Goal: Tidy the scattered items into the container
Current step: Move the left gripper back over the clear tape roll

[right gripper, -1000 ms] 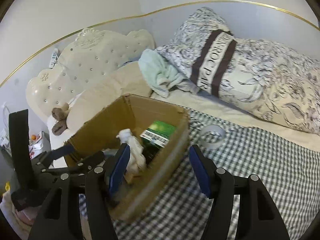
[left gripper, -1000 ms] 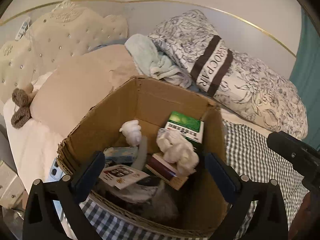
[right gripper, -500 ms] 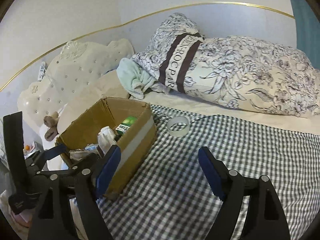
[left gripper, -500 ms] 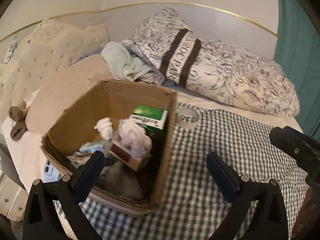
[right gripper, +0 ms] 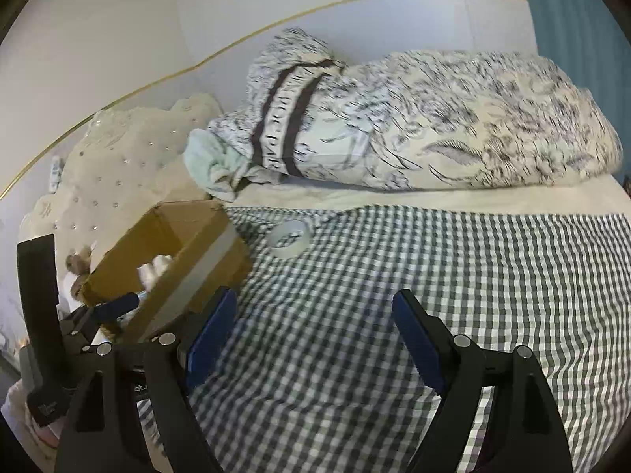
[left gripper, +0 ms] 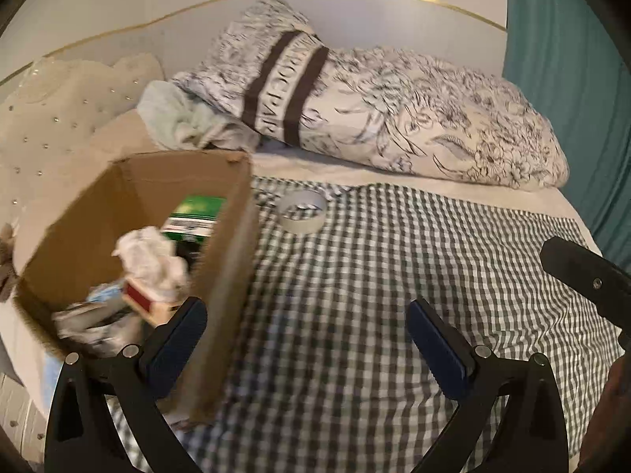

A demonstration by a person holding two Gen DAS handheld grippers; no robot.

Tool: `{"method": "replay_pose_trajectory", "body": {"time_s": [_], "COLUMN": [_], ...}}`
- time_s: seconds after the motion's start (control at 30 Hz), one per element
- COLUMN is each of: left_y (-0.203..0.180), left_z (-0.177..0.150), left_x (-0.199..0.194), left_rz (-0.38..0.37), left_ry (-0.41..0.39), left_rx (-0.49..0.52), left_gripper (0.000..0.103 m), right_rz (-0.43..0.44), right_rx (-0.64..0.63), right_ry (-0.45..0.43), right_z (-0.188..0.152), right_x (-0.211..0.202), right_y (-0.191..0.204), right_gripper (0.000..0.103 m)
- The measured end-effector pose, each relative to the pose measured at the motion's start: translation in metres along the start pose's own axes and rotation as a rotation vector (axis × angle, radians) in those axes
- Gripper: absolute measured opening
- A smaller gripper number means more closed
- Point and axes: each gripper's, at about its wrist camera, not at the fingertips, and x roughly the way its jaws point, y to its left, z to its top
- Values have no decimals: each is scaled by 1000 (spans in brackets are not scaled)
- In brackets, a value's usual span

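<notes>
Left wrist view: left tool [left gripper: 307, 327] released, holding nothing, above checked bedspread [left gripper: 394, 276]. Cardboard box [left gripper: 232, 244] at left, holding crumpled tissue [left gripper: 150, 260] and green carton [left gripper: 195, 216]. Tape roll [left gripper: 303, 216] lies just beside box.

Right wrist view: right tool [right gripper: 315, 335] released, holding nothing. Tape roll [right gripper: 288, 239] on bedspread [right gripper: 434, 276], near box [right gripper: 189, 252]. Patterned pillow [right gripper: 434, 126] behind.

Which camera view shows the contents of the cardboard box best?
The left wrist view: it looks down into the cardboard box, showing the green packet and crumpled tissue. The right wrist view shows mostly its outer side, only white scraps inside.
</notes>
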Motion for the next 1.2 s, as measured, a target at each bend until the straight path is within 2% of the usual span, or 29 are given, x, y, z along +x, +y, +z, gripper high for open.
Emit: {"method": "replay_pose_trajectory", "body": {"time_s": [0.17, 0.23, 0.37, 0.53, 0.73, 0.83, 1.07, 1.2], "left_y": [-16, -21, -25, -19, -8, -7, -6, -3], "left_z": [13, 18, 27, 42, 55, 60, 61, 63], "left_x": [46, 67, 103, 151, 205, 228, 264, 279], "left_rz": [-24, -42, -36, -16, 39, 59, 113, 117], "left_ry": [46, 68, 91, 115, 116, 134, 141, 149], "left_rx": [0, 0, -3, -54, -78, -74, -70, -99], "left_gripper": [103, 103, 103, 103, 103, 103, 103, 103], "right_rz": [-32, -74, -101, -81, -90, -59, -45, -77], "right_rx": [9, -10, -42, -3, 5, 40, 55, 61], "right_ry": [28, 33, 40, 56, 79, 93, 86, 49], "right_z": [6, 9, 15, 22, 30, 31, 42, 49], "right_x": [29, 43, 68, 109, 157, 177, 217, 232], "right_y": [-21, -27, -35, -54, -65, -73, -81, -86], "right_gripper": [82, 82, 82, 82, 82, 82, 82, 82]}}
